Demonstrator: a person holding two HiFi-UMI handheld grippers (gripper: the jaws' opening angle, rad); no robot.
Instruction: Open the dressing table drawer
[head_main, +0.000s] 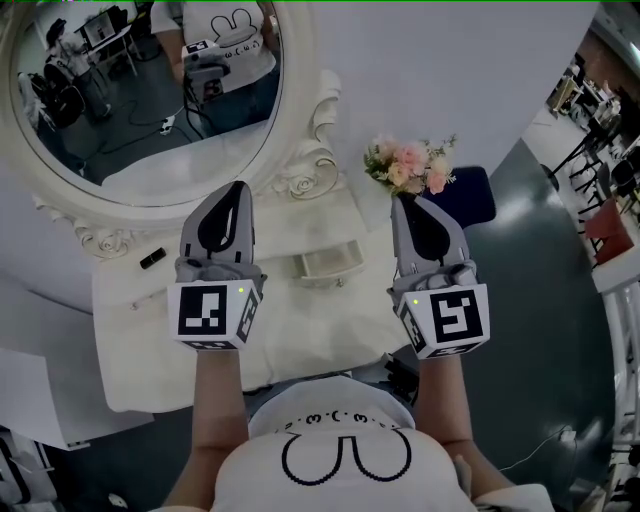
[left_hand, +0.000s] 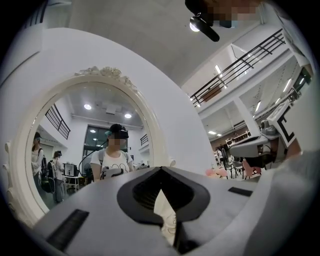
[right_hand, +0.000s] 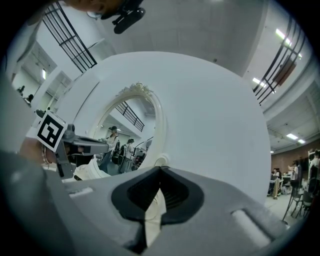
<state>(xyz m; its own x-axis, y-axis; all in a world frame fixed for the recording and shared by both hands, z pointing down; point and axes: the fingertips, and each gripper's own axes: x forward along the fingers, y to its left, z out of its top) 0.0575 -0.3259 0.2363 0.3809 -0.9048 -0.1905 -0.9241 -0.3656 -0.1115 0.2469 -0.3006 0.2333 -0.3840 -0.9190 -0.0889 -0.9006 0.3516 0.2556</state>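
Observation:
The white dressing table (head_main: 140, 335) lies below me under its oval mirror (head_main: 150, 110). A small white drawer (head_main: 325, 265) on its top stands pulled out, its inside showing. My left gripper (head_main: 238, 187) hangs above the tabletop left of the drawer, and my right gripper (head_main: 401, 200) hangs right of it; both point toward the mirror wall. Each is shut with nothing between its jaws. In the left gripper view the left gripper (left_hand: 161, 169) faces the mirror (left_hand: 90, 150). In the right gripper view the right gripper (right_hand: 160, 169) faces the wall, and the mirror's frame (right_hand: 156, 125) shows.
A bunch of pink flowers (head_main: 410, 165) stands at the table's back right, close to the right gripper's tip. A small black object (head_main: 152, 258) lies on the left of the top. A dark blue seat (head_main: 472, 195) stands on the floor to the right.

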